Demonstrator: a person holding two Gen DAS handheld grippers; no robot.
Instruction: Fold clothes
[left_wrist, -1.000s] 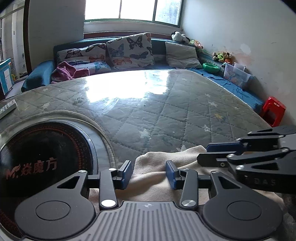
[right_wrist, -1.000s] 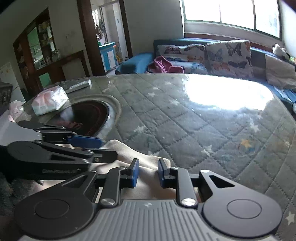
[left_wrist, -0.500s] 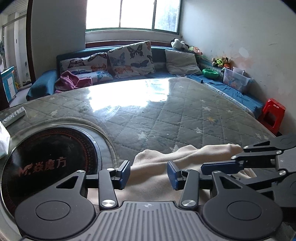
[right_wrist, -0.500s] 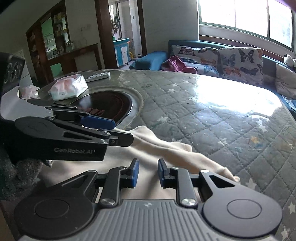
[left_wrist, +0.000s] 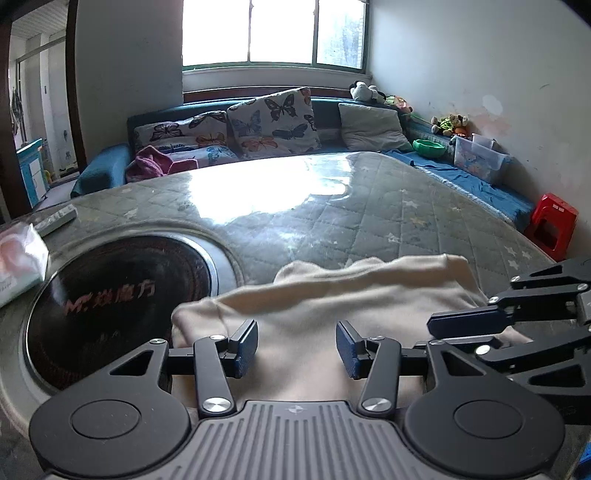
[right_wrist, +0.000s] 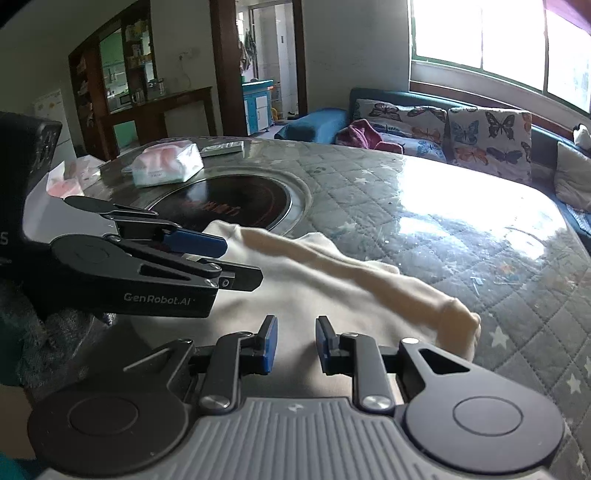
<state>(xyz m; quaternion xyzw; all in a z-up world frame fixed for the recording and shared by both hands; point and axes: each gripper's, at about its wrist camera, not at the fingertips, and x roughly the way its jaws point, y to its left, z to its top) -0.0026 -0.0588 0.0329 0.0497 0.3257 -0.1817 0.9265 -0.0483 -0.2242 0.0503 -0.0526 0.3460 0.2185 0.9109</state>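
Although poised side by side just above the cloth, pinched none of it, so far as could be seen. Found the left gripper with its jaws opening, pads spread wide, cloth showing below the gap but not pressed. Found the right gripper with only a narrow gap between its pads and no fold visibly caught there.

Found the cream garment lying on the near part of the quilted, glass-topped table, directly ahead of and beneath both claws. Noted its left end overlapping the rim of the dark round hob set into the table. Noted a thick rolled edge along its far side, ending in a rounded bulge at the right.

Took the long axis to run left to right, crosswise to the way both claws pointed. Placed the left gripper nearer the hob end and the right gripper nearer the bulged right end.

Judged that any coming fold would turn on this: each end reachable by its own nearer claw, the far rolled edge a short reach forward for both.
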